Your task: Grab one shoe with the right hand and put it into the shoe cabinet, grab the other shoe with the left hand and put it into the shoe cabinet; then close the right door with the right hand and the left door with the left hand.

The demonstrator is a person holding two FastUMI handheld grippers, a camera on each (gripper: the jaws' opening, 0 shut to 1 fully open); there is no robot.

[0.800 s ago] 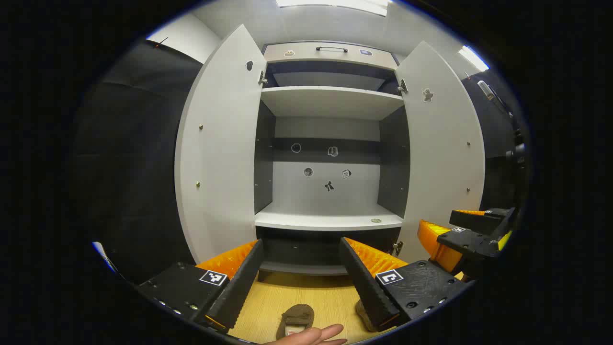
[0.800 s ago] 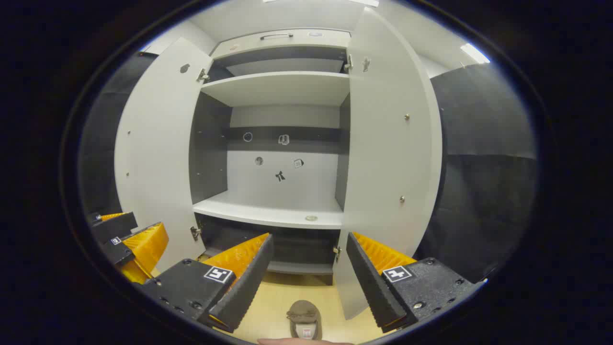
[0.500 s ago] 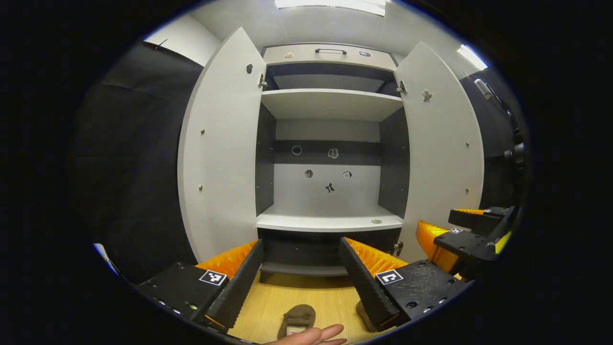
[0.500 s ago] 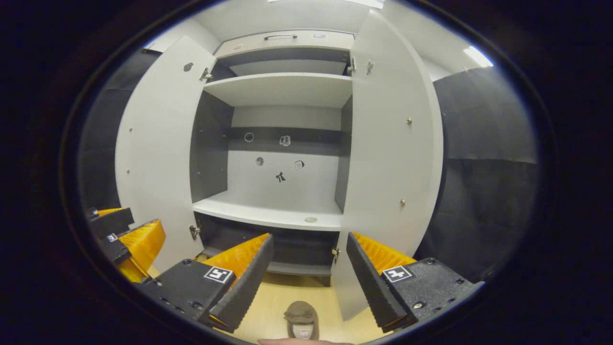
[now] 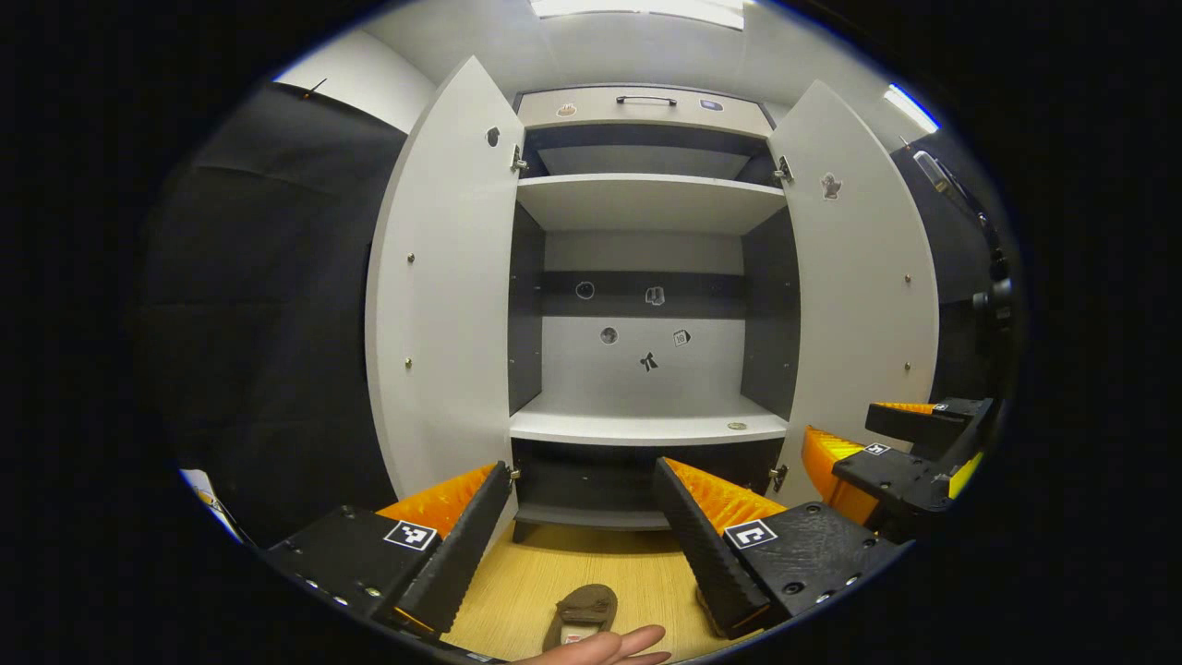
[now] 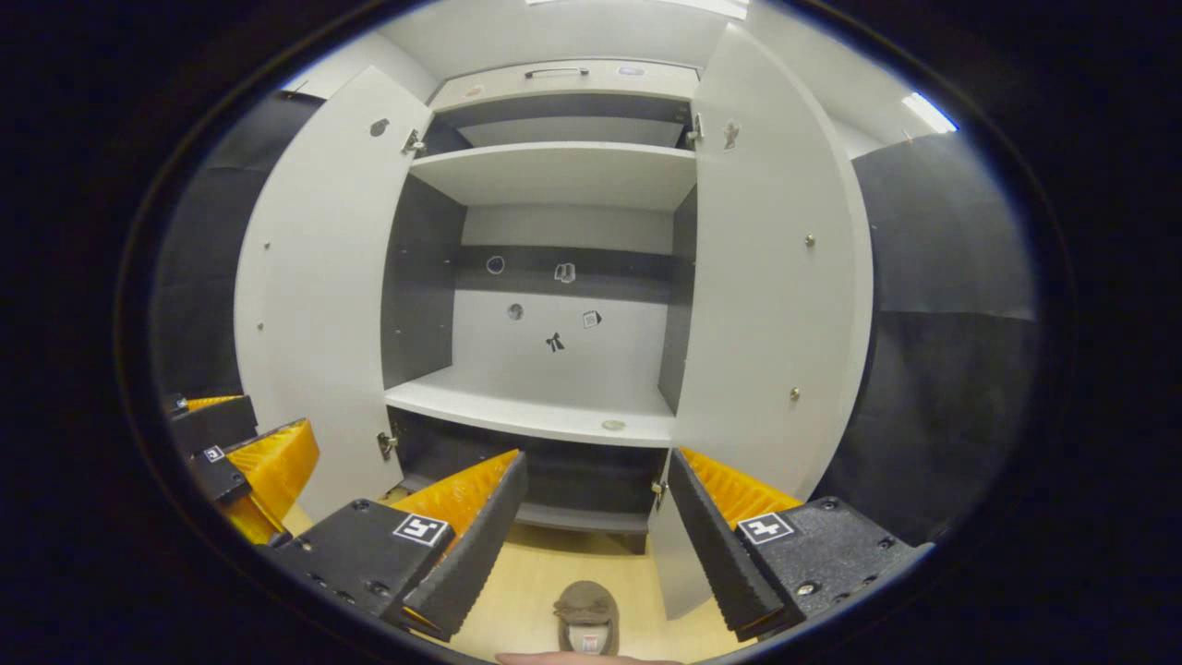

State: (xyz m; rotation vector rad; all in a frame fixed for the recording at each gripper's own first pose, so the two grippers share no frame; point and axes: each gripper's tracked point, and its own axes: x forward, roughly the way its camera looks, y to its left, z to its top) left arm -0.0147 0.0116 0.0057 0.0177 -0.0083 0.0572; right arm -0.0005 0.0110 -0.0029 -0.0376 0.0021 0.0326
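A brown shoe (image 5: 582, 614) lies on the wooden floor below my open left gripper (image 5: 582, 471), toe toward the cabinet. A sliver of a second shoe (image 5: 704, 605) peeks from behind my left gripper's right finger. In the right gripper view a brown shoe (image 6: 584, 611) rests under my open right gripper (image 6: 596, 459). Neither gripper touches a shoe. The white shoe cabinet (image 5: 646, 427) stands ahead with its left door (image 5: 443, 296) and right door (image 5: 859, 296) swung wide. The right gripper (image 5: 891, 453) shows at the far right of the left gripper view.
A person's hand (image 5: 609, 645) lies at the bottom edge by the shoe. The cabinet has a bare middle shelf (image 6: 545, 417), an upper shelf (image 6: 554, 171) and a dark low compartment (image 6: 563, 480). Its doors (image 6: 314, 296) (image 6: 771, 296) flank the opening. Black cloth walls stand either side.
The cabinet has slid slightly to the right in both views. Both grippers stay open and the shoes have not moved.
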